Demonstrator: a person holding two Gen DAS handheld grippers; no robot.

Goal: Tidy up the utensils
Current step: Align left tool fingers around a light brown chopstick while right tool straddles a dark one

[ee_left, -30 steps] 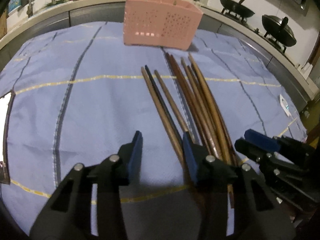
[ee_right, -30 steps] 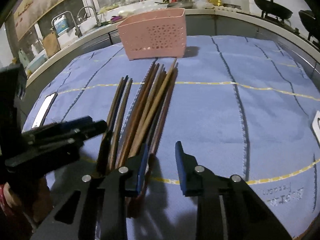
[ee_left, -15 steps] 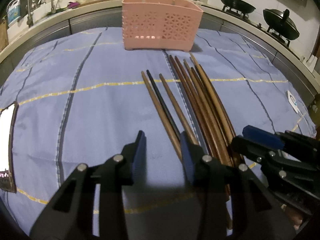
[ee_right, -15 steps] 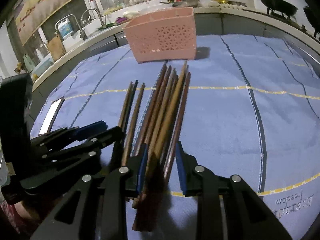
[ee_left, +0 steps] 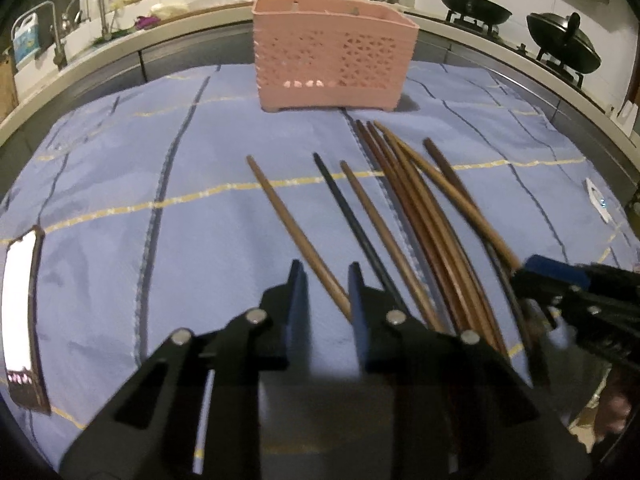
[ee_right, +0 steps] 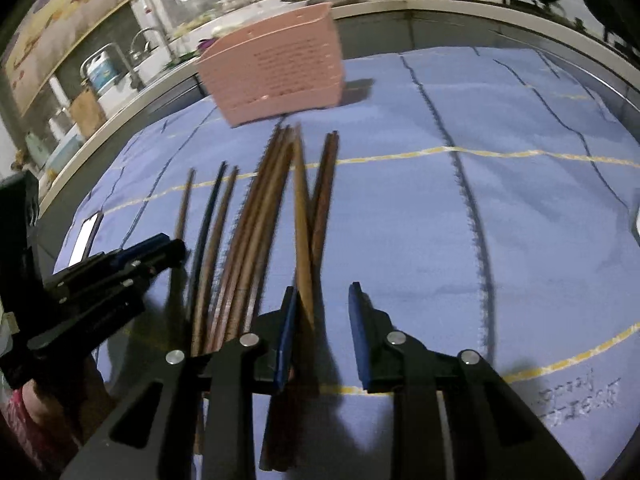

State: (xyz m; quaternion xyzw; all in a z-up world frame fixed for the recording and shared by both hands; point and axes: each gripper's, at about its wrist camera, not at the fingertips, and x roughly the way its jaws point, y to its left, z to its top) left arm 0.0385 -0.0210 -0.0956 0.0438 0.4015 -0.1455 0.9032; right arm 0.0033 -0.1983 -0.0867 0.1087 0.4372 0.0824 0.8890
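While chopsticks lie fanned on the tabletop short of the pink basket | left gripper closing around one separated stick's end, not yet clamped | right gripper slack astride two others, likely to pair them

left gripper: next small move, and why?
Probably finish closing. The left gripper has its jaws closing around the near end of the leftmost brown chopstick, which lies apart from the other chopsticks on the blue cloth, with gaps still showing beside it. Once it is pinched, lift it toward the pink basket, which looks empty from here.
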